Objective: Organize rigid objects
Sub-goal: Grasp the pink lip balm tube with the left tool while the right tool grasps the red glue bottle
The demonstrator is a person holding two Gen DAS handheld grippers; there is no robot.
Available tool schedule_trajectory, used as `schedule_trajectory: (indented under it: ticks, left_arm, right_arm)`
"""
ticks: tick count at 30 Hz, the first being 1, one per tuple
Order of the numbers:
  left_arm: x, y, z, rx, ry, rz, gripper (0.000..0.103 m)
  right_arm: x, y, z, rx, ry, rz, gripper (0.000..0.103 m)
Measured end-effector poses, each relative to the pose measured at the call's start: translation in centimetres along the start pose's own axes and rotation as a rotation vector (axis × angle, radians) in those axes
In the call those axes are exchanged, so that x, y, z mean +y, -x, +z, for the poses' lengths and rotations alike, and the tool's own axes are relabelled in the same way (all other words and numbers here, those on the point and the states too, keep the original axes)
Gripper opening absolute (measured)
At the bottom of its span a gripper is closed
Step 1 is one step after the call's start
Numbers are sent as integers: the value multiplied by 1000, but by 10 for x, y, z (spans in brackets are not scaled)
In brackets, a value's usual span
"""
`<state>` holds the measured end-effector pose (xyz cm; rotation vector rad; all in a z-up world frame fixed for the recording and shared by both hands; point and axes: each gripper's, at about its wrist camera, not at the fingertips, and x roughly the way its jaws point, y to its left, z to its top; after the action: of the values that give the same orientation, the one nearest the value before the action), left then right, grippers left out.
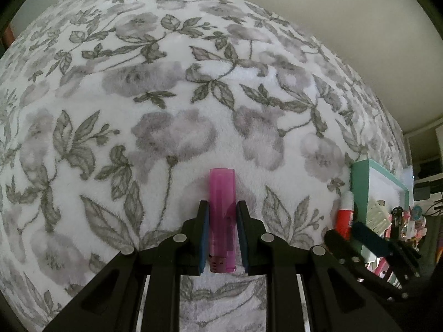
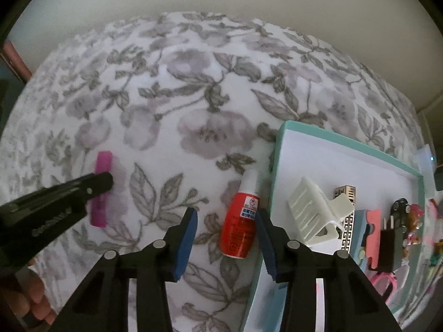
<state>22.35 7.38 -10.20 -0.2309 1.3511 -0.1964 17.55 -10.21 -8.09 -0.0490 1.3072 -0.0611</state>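
A pink translucent lighter point(image 1: 221, 215) lies on the floral blanket between the fingers of my left gripper point(image 1: 221, 207). The jaws stand close on either side of it; whether the pads touch it I cannot tell. The lighter point(image 2: 102, 166) and the left gripper point(image 2: 99, 184) also show in the right wrist view. My right gripper point(image 2: 227, 215) is open around a red bottle with a white cap point(image 2: 241, 221) lying beside the teal tray point(image 2: 277, 144). The bottle point(image 1: 345, 215) also shows in the left wrist view.
The teal tray with white floor holds a white hair claw clip point(image 2: 315, 213), a patterned lighter point(image 2: 347, 215), a pink piece point(image 2: 372, 238) and dark small items point(image 2: 393, 238). The floral blanket point(image 2: 193, 96) covers the bed. A wall lies behind.
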Motion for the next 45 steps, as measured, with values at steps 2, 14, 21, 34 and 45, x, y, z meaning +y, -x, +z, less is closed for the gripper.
schedule_trajectory:
  ticks: [2,14,21,34,45]
  left_arm:
    - [3,0,0,0,3,-9,20]
    - [4,4,1,-5,4,-3,20]
    - [-7,3,-2,-14,-15,21,20]
    - [-29,-5,-5,-34,-49,90,20]
    - [-28,-1,-15,-47,-26,122,20]
  right_arm:
    - [3,-4,0,15,4,-29,46]
    - [9,-15,4,14,-52,11,44]
    - [6,-24,10,1,-75,25,33]
    - [9,-20,2,-1,-40,67,27]
    - [5,-20,-17,-16,-18,98,26]
